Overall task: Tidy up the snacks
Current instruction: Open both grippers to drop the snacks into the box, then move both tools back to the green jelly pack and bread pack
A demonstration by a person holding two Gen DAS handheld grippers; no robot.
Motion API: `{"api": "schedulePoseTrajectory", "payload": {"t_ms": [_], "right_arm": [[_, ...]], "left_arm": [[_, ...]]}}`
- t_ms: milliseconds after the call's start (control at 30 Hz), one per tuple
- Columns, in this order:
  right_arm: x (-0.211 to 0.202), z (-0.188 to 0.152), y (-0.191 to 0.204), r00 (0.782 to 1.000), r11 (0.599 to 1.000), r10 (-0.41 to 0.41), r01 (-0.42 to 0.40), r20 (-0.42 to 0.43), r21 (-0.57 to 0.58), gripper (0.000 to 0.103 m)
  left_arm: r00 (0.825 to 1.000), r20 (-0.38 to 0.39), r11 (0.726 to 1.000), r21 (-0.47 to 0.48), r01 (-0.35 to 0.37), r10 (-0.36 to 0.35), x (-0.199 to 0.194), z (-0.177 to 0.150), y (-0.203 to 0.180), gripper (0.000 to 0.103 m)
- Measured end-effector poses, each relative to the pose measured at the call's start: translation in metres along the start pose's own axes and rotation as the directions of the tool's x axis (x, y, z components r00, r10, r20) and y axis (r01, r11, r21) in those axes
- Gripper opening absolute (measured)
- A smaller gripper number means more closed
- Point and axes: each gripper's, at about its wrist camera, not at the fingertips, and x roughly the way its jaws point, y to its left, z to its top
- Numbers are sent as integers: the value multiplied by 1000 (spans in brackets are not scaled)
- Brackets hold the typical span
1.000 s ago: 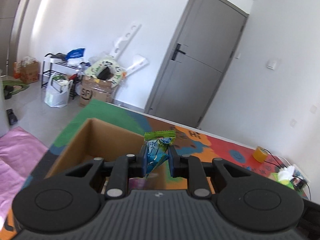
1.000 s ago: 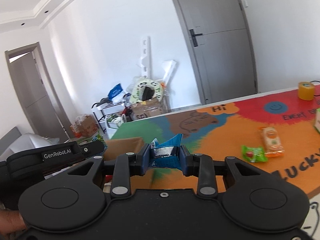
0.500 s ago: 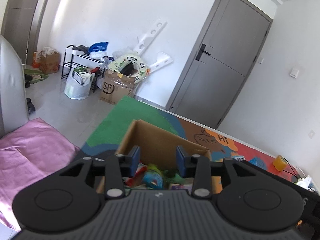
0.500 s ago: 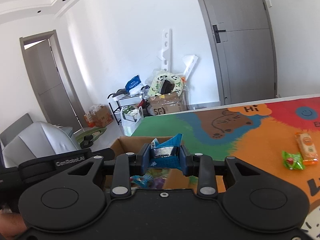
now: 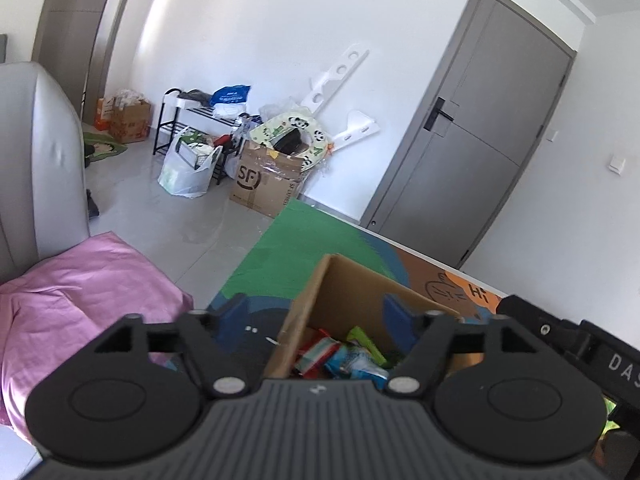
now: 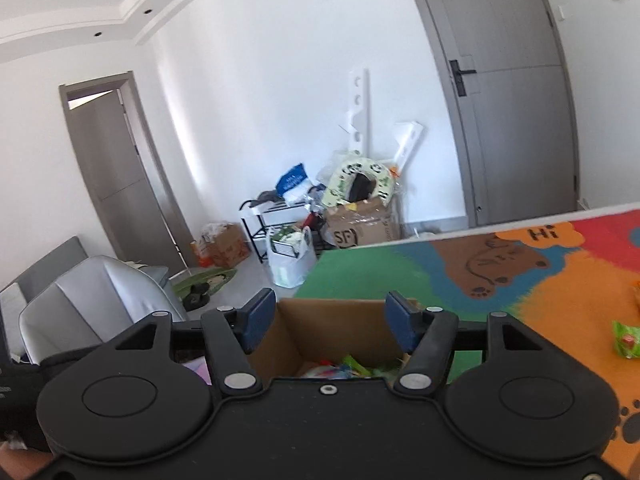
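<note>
- Both pairs of tongs hang over the open cardboard box [image 5: 352, 300], and both are spread wide with nothing between their pads.
- The left tongs [image 5: 316, 316] sit over the box's near left corner; the right tongs [image 6: 331, 318] straddle its mouth from the other side.
- The snacks in the box [image 5: 344, 354] lie in a loose heap of bright wrappers at the bottom: green, red and pale blue ones are visible.
- The box stands near the green end of the colourful mat on the desk [image 6: 400, 268].
- One green packet [image 6: 627, 339] lies out on the orange part of the mat, well apart from the box, off to the right. Something orange shows at the frame edge above it, but I cannot tell what it is.
- To my eye, the sensible step is to lift the right tongs clear of the box walls first, then swing them toward that green packet.
- I would keep the tongs wide on the approach and pinch the packet across its middle, since a crinkly wrapper held by a corner may slip.
- The left tongs should stay out of the right pair's path near the rim.
</note>
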Motion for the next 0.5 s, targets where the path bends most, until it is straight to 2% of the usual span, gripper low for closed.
{"api": "schedulePoseTrajectory", "payload": {"t_ms": [100,500], "right_arm": [[-10,-2,-12,1000,999,-28,28,1,23,62],[-61,-10,-52,993,991,-108,103,54,79,65]], "left_arm": [[1000,-8,1000,22,16,-16,0,-5,-15,85],[993,-31,987,106,117,-115,-15,-28,-73,89]]}}
